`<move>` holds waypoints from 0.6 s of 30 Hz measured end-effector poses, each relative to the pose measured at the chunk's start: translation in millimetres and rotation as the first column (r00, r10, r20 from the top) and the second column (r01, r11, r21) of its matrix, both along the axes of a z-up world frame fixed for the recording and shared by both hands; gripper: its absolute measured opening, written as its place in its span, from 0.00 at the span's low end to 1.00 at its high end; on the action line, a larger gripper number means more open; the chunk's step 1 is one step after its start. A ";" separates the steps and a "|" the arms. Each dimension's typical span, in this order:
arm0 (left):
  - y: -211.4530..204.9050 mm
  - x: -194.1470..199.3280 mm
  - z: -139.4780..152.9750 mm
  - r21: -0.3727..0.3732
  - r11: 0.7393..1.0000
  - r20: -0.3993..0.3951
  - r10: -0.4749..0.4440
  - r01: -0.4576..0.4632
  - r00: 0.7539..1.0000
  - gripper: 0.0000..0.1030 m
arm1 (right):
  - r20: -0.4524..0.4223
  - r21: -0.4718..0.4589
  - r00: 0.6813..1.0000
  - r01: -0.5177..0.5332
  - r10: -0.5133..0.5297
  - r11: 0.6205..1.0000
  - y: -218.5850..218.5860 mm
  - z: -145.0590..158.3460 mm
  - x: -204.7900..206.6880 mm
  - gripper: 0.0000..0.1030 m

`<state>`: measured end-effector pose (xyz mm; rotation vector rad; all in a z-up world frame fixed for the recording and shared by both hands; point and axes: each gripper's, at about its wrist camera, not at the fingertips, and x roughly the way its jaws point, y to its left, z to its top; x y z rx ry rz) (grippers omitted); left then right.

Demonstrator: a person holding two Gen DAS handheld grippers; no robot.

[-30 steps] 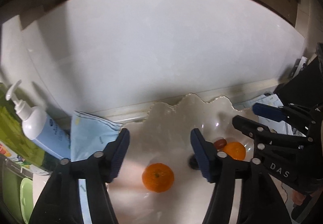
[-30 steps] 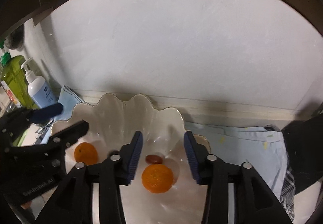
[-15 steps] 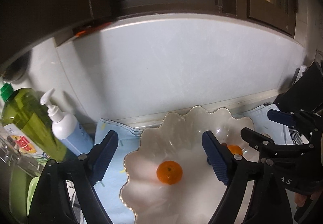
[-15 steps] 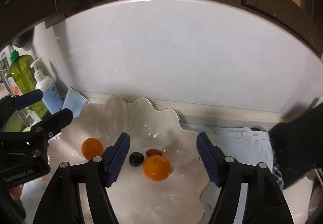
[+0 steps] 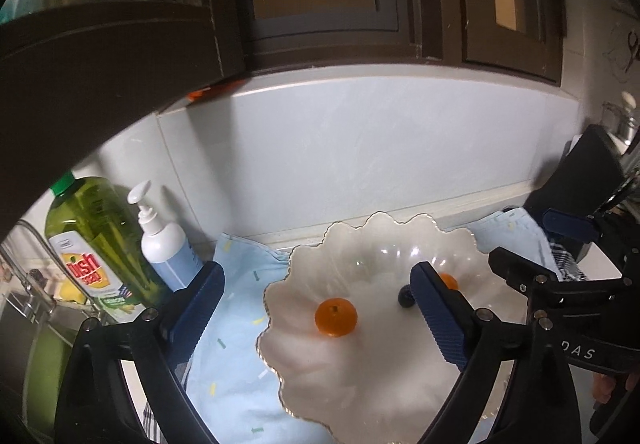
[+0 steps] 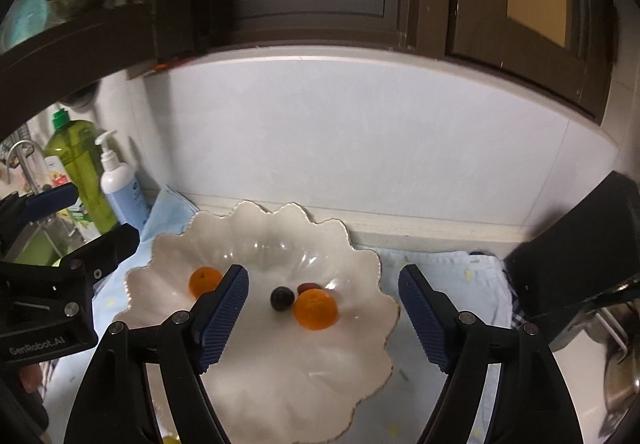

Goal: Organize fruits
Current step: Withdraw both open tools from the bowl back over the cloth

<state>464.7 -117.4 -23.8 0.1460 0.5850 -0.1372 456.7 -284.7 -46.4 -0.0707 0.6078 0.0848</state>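
Note:
A white scalloped bowl [image 5: 360, 376] [image 6: 280, 376] rests on a light blue cloth [image 5: 232, 356]. In it lie one orange [image 5: 335, 316] [image 6: 205, 280] at the left, a second orange [image 6: 315, 304] [image 5: 449, 280] at the right, a dark plum [image 6: 282, 298] [image 5: 405, 296] and a small red-brown fruit [image 6: 307, 287]. My left gripper [image 5: 318, 306] is open and empty above the bowl's left side. My right gripper [image 6: 322, 314] is open and empty above the bowl's right side. Each gripper shows at the edge of the other's view.
A green dish soap bottle [image 5: 98, 244] and a white pump bottle [image 5: 168, 248] stand at the left by the wall. A black object [image 6: 576, 244] stands at the right. Dark cabinets hang above the white backsplash. A sink [image 5: 28, 308] lies far left.
Both grippers have opened wider and pulled up and back from the bowl. The oranges they stood over now lie free in the bowl, and more of the counter shows.

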 end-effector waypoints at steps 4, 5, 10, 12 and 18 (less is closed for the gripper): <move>1.1 -24.0 8.4 -0.008 1.000 0.027 -0.005 0.006 1.000 0.94 | 0.042 -0.016 0.999 -0.009 0.010 1.000 4.3 10.1 -23.2 0.76; 1.5 -32.2 10.7 -0.010 1.000 0.038 -0.005 0.005 0.999 0.94 | 0.053 -0.017 0.998 -0.013 0.014 1.000 5.3 12.8 -30.0 0.76; 11.0 -69.2 21.4 -0.015 1.000 0.091 -0.002 0.003 0.996 0.96 | 0.107 -0.032 0.994 -0.019 0.023 0.999 9.2 22.5 -59.6 0.76; 16.0 -84.2 24.8 -0.012 1.000 0.110 0.002 0.000 0.994 0.96 | 0.122 -0.038 0.992 -0.031 0.035 0.999 11.9 25.4 -71.2 0.76; 30.5 -119.3 32.3 -0.016 1.000 0.146 0.016 -0.014 0.989 0.97 | 0.166 -0.048 0.984 -0.059 0.066 0.997 21.3 33.2 -106.4 0.76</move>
